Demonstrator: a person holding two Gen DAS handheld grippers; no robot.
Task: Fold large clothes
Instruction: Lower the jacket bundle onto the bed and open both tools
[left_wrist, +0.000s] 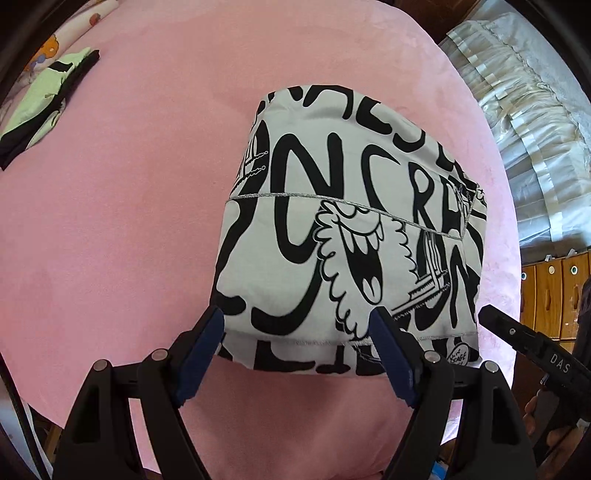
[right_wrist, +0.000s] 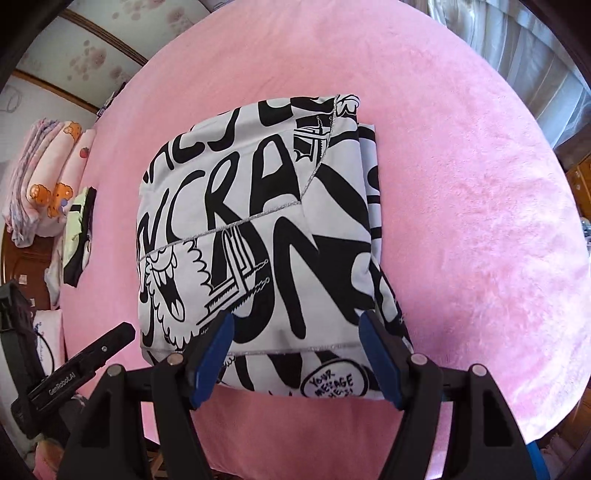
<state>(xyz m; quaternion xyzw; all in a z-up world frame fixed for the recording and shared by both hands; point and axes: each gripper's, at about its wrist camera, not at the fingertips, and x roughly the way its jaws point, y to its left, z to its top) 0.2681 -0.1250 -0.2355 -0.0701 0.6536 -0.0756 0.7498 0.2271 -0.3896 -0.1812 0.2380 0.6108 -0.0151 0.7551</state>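
A folded garment (left_wrist: 347, 236) with bold black lettering on white is lying on a pink blanket (left_wrist: 129, 221) covering the bed, near the middle of both wrist views. The left gripper (left_wrist: 299, 332) is hovering over the garment's near edge, its blue-padded fingers (left_wrist: 201, 350) standing apart with nothing clamped between them. The right gripper (right_wrist: 295, 332) is hanging likewise, its fingers (right_wrist: 380, 358) spread and empty. At ten o'clock in the left view, a green and black folded garment (left_wrist: 40, 103) is resting on the blanket. Curtains (left_wrist: 517, 110) are hanging at two o'clock.
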